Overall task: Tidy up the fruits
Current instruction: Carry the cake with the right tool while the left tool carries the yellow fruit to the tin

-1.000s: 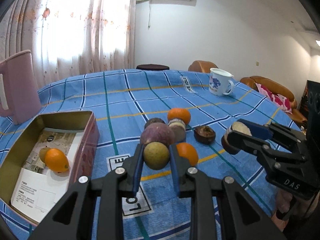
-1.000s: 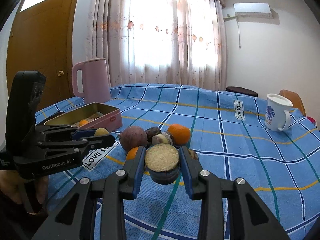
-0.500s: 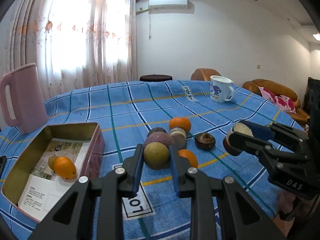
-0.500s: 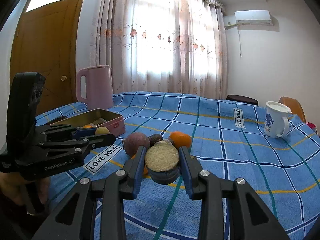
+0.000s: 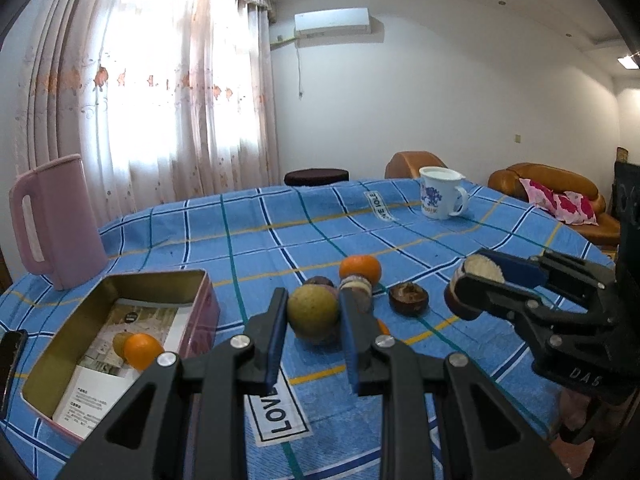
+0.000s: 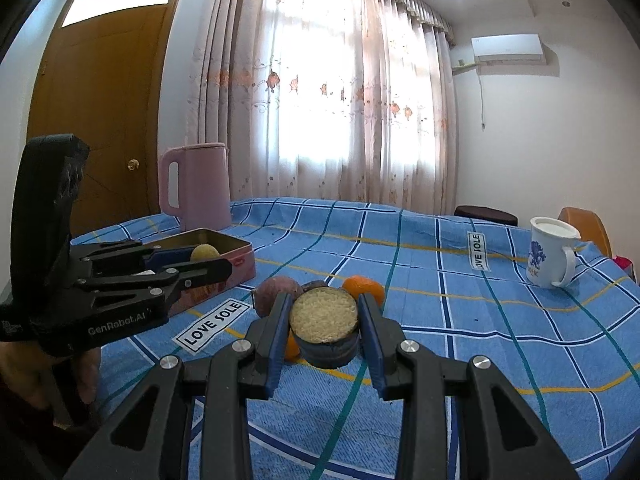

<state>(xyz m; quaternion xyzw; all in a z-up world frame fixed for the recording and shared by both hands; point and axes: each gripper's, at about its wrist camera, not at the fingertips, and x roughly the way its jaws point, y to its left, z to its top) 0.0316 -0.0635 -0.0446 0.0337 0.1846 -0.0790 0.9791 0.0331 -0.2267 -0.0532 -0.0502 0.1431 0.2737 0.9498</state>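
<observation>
My left gripper (image 5: 313, 322) is shut on a round yellow-green fruit (image 5: 312, 311), held a little above the blue checked tablecloth (image 5: 256, 248). The right wrist view shows this left gripper (image 6: 200, 263) with the fruit (image 6: 205, 252) in front of the pink tin box (image 6: 240, 258). My right gripper (image 6: 323, 322) is shut on a halved dark-skinned fruit (image 6: 323, 314), its pale grainy cut face turned towards the camera. An orange (image 5: 142, 351) and a yellowish fruit (image 5: 119, 342) lie in the box (image 5: 200, 304). Loose on the cloth are an orange (image 5: 360, 269), a purple fruit (image 6: 276, 289) and an empty dark half shell (image 5: 409, 298).
A pink kettle (image 5: 56, 220) stands behind the box at the left. A white mug (image 5: 440, 192) with a blue print sits far right on the table. A dark phone edge (image 5: 10, 364) lies left of the box. Sofas and a stool stand beyond the table.
My left gripper has risen a little with the yellow-green fruit, and its view has tilted up. The right gripper keeps its halved fruit almost where it was.
</observation>
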